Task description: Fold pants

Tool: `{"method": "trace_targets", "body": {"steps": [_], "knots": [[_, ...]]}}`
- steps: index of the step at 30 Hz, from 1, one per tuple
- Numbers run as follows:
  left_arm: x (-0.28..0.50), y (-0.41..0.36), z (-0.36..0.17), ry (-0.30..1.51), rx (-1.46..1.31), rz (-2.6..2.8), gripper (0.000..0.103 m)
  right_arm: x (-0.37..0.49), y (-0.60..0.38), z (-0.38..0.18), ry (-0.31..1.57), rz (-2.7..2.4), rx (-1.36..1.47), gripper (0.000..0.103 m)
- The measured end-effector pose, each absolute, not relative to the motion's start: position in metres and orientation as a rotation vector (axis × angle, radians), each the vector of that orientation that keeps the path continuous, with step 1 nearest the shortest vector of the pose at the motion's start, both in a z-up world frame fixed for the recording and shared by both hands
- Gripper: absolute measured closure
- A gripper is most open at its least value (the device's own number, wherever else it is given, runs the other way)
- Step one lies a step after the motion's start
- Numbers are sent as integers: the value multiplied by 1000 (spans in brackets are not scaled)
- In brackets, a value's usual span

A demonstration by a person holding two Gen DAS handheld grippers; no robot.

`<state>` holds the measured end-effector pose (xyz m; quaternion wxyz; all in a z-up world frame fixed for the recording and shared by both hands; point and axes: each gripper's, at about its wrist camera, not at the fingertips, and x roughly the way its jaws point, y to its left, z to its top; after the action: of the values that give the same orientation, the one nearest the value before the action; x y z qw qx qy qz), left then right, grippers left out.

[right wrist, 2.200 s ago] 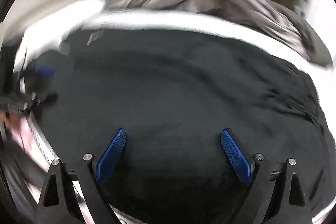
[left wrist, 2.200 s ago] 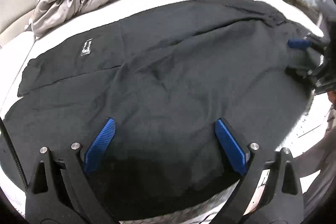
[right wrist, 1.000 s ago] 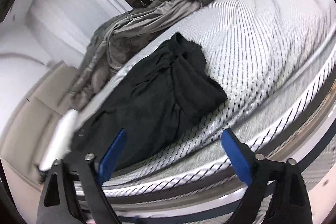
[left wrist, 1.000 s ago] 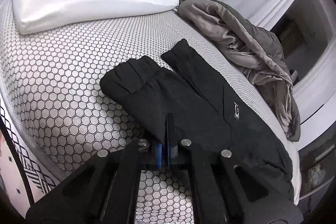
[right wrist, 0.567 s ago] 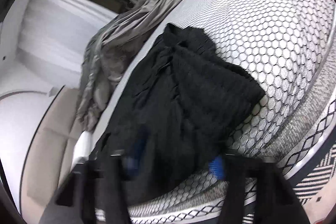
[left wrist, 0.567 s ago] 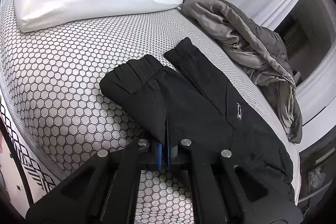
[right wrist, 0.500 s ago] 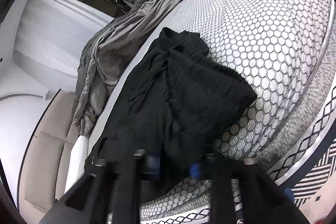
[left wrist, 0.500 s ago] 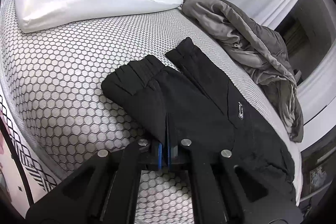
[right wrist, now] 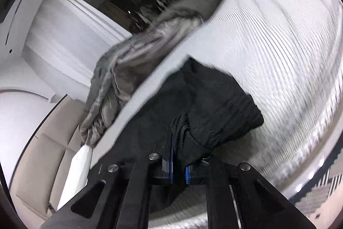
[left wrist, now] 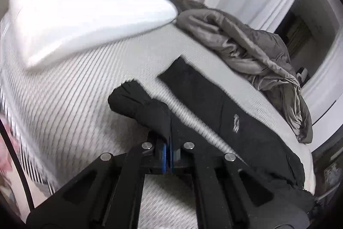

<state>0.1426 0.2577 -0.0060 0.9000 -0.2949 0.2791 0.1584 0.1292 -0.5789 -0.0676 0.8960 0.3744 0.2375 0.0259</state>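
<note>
Black pants (left wrist: 242,121) lie stretched across a bed with a honeycomb-patterned cover (left wrist: 70,113). My left gripper (left wrist: 167,156) is shut on the near leg's cuff end (left wrist: 137,102), which hangs lifted off the cover and apart from the far leg (left wrist: 193,76). In the right wrist view my right gripper (right wrist: 179,166) is shut on a bunched edge of the pants (right wrist: 201,113) at the opposite end, and the fabric rises from the bed around it. A small white label (left wrist: 235,126) shows on the far leg.
A white pillow (left wrist: 81,20) lies at the head of the bed, left of the pants. A crumpled grey duvet (left wrist: 257,53) runs along the far side, behind the pants; the duvet (right wrist: 137,61) also shows in the right wrist view. Beige headboard and white curtains stand behind.
The right gripper's jaws closed on the pants' edge. Both grippers have risen, lifting the near leg and the other end off the cover; the two legs have parted at the cuffs.
</note>
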Motion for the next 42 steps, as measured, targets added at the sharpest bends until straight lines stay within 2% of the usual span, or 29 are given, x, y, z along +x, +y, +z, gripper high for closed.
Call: {"method": "trace_targets", "body": {"steps": [5,9,10,11,12,13,15,16,17,18,19,24,26,28,29,30,31,32,40,42], "knots": [[232,263,34,575,-576,329,103,203,-559,1,436,-4,641,96],[322,264,41,600,-588,338,102,294,-552,21,442,-40,613,96],[344,266,37,618,-602,344,93,315,-550,22,454,-64,600,93],[362,266,34,647,-602,353,68,339,-546,21,468,-95,570,81],[384,268,26,697,-601,358,53,364,-543,18,500,-130,540,70],[393,268,22,717,-598,367,30,379,-541,14,528,-152,535,53],[397,268,18,732,-561,383,29,395,-539,1,575,-170,574,51],[394,268,18,732,-541,379,26,394,-535,-1,573,-173,569,46],[387,268,19,725,-531,378,21,388,-531,-1,559,-167,549,37],[379,270,18,719,-531,382,20,380,-527,-1,541,-160,528,31],[367,273,18,709,-543,378,20,370,-524,0,522,-154,508,23],[331,263,-4,710,-630,276,21,307,-519,-1,465,-84,536,16],[335,250,-23,761,-663,194,31,287,-517,-5,467,-53,560,16],[351,235,-42,832,-655,169,36,264,-515,-11,465,-31,590,16],[360,230,-53,866,-651,164,43,257,-515,-15,462,-24,598,15],[370,227,-66,905,-655,176,55,248,-515,-20,457,-25,610,14],[376,226,-74,922,-660,192,88,243,-515,-25,458,-23,617,14],[378,225,-80,929,-666,197,102,240,-517,-30,463,-20,619,14],[317,242,-56,829,-639,162,103,246,-539,-49,504,-41,640,14],[314,243,-57,863,-602,197,97,245,-542,-49,504,-37,646,14]]}}
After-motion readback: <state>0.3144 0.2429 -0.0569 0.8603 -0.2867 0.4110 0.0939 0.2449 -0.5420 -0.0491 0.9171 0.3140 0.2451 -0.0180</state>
